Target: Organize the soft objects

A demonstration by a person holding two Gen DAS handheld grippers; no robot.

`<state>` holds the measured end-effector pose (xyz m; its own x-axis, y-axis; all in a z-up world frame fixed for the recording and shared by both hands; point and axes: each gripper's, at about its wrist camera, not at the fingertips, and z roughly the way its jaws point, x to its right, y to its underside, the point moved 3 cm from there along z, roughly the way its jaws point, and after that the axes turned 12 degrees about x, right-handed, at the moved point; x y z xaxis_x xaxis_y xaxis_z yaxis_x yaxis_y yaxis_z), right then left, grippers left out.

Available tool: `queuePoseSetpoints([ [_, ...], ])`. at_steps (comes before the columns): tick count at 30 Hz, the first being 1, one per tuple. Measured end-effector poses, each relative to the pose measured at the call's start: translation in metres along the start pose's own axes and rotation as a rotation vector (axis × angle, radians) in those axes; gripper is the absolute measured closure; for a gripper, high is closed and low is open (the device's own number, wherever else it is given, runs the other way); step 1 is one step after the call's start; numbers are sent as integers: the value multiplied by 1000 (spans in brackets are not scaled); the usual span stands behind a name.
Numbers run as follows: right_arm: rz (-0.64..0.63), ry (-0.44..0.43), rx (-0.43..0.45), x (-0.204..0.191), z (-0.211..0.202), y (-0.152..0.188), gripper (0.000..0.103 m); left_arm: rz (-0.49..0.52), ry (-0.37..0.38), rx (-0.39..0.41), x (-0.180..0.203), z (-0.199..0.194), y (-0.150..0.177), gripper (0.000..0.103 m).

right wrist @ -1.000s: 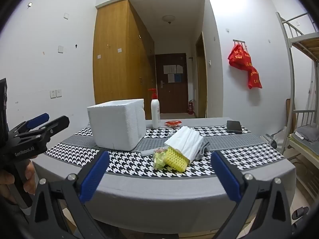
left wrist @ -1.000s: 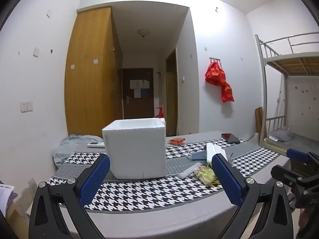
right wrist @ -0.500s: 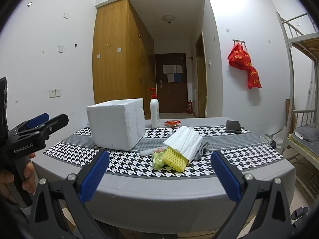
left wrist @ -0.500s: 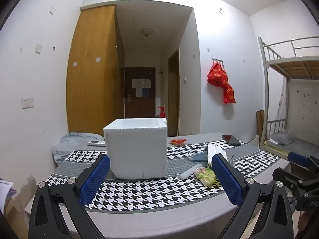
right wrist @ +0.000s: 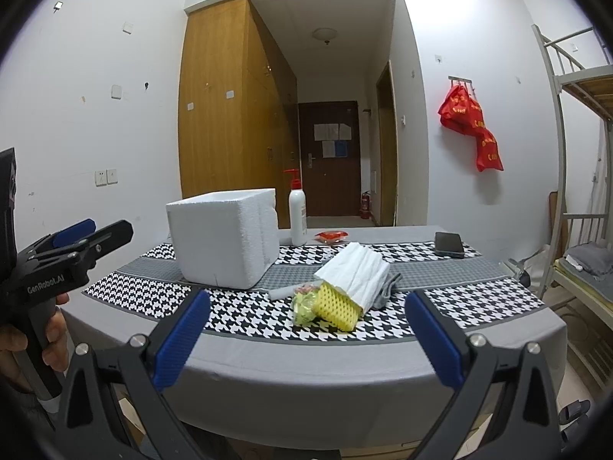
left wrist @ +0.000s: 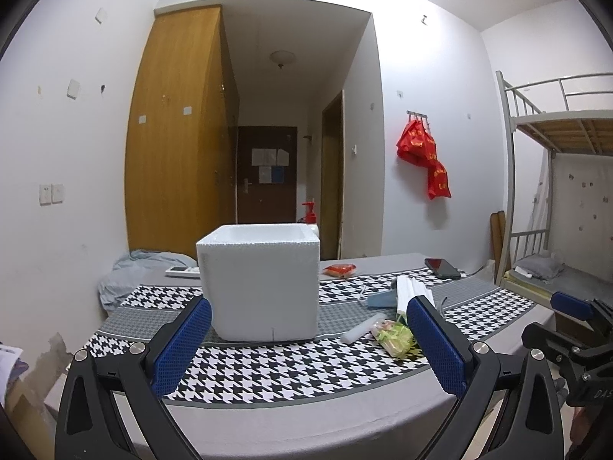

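While both claws (left wrist: 306,339) (right wrist: 306,335) gape empty, white folded cloth (right wrist: 356,270) lengthwise toward foam box (right wrist: 226,237).

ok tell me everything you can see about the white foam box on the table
The white foam box looks like thick-walled expanded polystyrene, roughly cube-shaped, with a pebbled surface. It has no lid and its top is open, though its inside is hidden. It stands upright on the houndstooth table runner, left of the pile of soft items. A pump bottle stands just behind its right corner; whether they touch is unclear. No fingers touch it.
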<state>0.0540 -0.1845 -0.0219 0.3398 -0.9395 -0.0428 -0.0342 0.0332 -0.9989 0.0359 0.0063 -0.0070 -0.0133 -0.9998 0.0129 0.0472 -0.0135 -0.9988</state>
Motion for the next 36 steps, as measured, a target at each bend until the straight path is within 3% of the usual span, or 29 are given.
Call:
queuePoseSetpoints([
  [36, -5, 15, -7, 2, 5, 1, 0, 11, 29, -10, 5, 11, -2, 1],
])
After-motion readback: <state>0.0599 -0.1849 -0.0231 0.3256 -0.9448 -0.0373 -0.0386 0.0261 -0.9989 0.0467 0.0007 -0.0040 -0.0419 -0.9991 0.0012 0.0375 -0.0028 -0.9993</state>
